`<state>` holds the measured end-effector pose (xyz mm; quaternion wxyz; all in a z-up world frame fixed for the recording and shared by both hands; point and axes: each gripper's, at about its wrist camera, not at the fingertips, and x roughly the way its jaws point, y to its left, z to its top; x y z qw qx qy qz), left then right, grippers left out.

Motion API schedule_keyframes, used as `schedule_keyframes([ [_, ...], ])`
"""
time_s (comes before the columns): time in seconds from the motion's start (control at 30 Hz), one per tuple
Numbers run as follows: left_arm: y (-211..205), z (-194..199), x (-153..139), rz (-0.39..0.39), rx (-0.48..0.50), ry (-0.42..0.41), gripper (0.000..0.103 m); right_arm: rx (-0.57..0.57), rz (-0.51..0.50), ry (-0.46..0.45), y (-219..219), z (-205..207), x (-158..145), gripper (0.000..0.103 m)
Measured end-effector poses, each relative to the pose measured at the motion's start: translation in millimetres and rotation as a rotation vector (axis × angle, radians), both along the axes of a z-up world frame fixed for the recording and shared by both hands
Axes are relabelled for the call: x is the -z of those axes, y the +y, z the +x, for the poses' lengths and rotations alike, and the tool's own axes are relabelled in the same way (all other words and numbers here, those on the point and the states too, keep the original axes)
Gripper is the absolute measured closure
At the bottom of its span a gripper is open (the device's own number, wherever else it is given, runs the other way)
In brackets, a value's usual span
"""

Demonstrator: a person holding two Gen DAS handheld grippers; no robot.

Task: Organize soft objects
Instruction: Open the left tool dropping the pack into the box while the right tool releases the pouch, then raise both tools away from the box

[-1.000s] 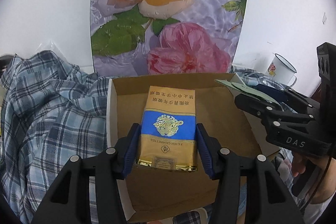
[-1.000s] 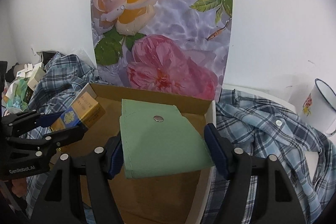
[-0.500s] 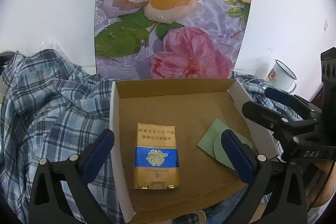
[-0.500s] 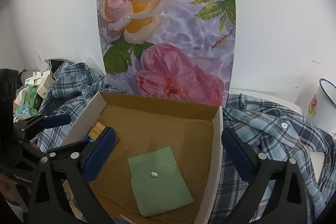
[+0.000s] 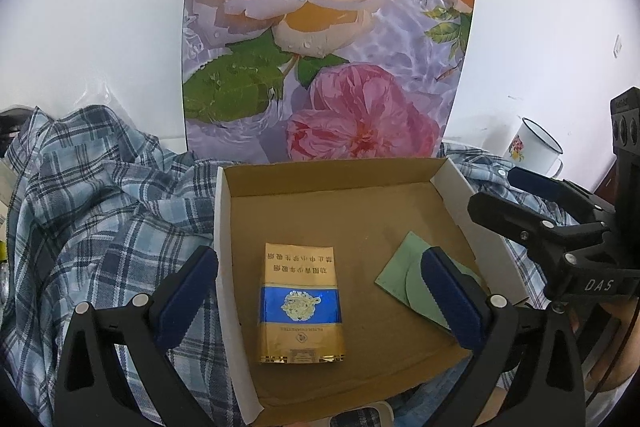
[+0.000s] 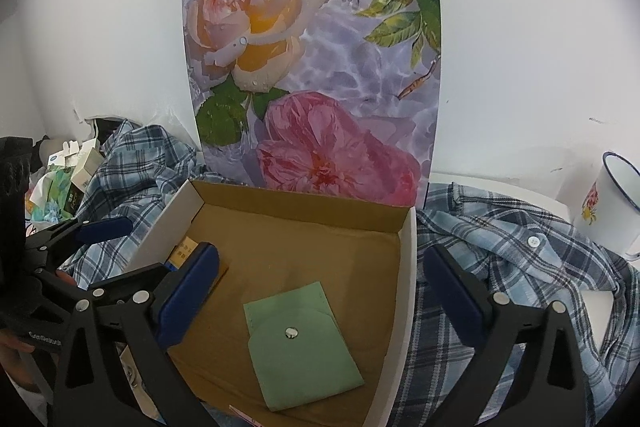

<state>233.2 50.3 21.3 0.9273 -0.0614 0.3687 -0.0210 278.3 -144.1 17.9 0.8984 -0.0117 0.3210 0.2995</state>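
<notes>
Both grippers' fingers, left gripper (image 5: 320,291) and right gripper (image 6: 320,291), now gape wide, holding nothing. Released, the gold-and-blue soft foil packet (image 5: 301,303) and flat green snap-button fabric pouch (image 6: 302,343) lie inside the shallow brown cardboard box (image 6: 406,267): both look stowed.

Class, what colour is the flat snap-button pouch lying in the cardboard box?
Pale green soft pouch with a silver snap; the right wrist view shows it best.

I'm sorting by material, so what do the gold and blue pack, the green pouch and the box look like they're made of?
Gold and blue pack: glossy foil or film over paper; its gold edges glint. Green pouch: matte, likely felt or faux leather, with stitched edges and a metal snap. Box: cardboard, brown inside, white outside.
</notes>
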Motion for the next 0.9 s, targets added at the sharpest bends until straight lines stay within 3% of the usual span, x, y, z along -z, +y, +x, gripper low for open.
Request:
schedule_keyframes([
  [0.33, -2, -17, -29, -0.007, 0.022, -0.08, 0.0, 0.001, 0.023, -0.057, -8, -13, -25, 0.001],
  [0.7, -18, -49, -84, 0.013, 0.057, -0.218, 0.0, -0.001, 0.149, -0.134, -40, -46, -92, 0.001],
  [0.9, -33, -74, -116, 0.035, 0.1, -0.291, 0.0, 0.023, 0.069, -0.239, -55, -75, -126, 0.0],
])
